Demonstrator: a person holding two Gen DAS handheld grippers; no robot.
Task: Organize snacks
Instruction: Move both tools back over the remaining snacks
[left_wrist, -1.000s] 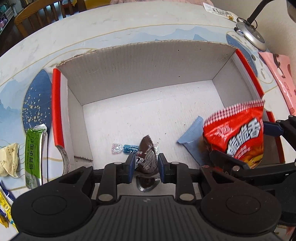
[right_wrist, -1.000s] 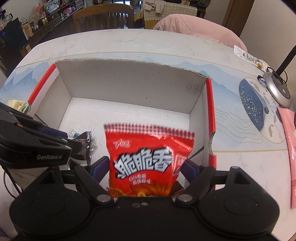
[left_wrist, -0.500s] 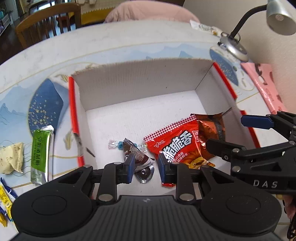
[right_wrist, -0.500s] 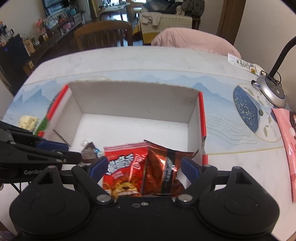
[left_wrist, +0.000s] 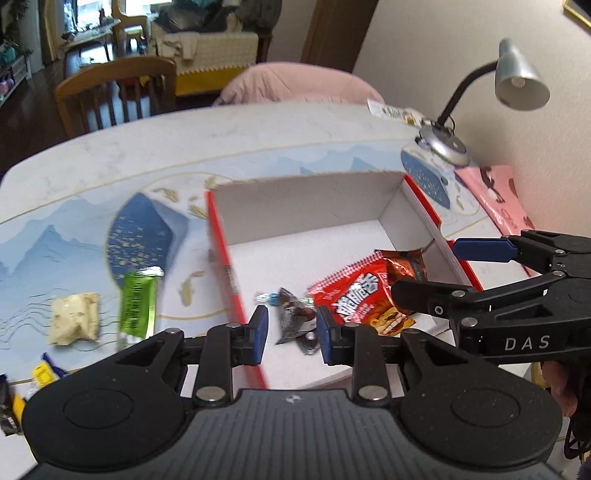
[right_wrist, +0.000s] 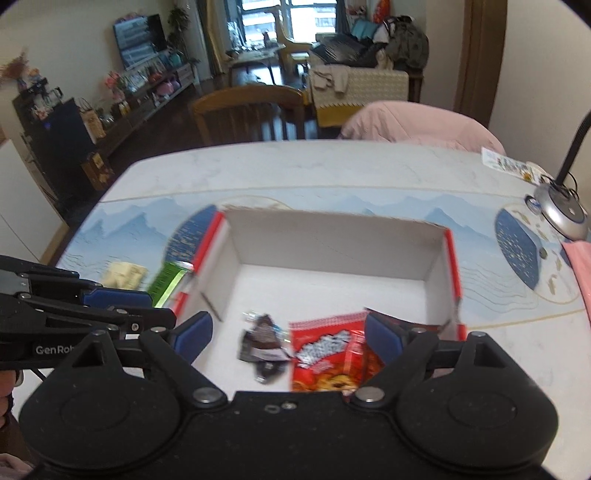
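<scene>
**Q:** What are my two grippers doing right now, and where did the snacks end up?

**A:** Both are empty from what I see. My left gripper has its blue pads a little apart with nothing pinched; the jaws have just been opening, and the small dark brown foil candy wrapper lies below them on the box floor, not clamped. My right gripper is spread wide, its jaws have also just been opening, and nothing is gripped between them.

**Q:** And the snacks?

**A:** The red crinkly chip bag with white lettering lies flat inside the open white cardboard box with red edges, near the front right corner, with a shiny brown foil packet tucked just beside it on the right. A tiny clear-and-blue wrapped candy sits next to the dark wrapper. Outside the box, on the pale marble-look table with blue mountain print, lie a green foil snack stick and a cream-coloured wrapped pastry, both off to the box's left. A few more yellow and dark wrappers sit at the left edge, too blurred for me to make out.
</scene>
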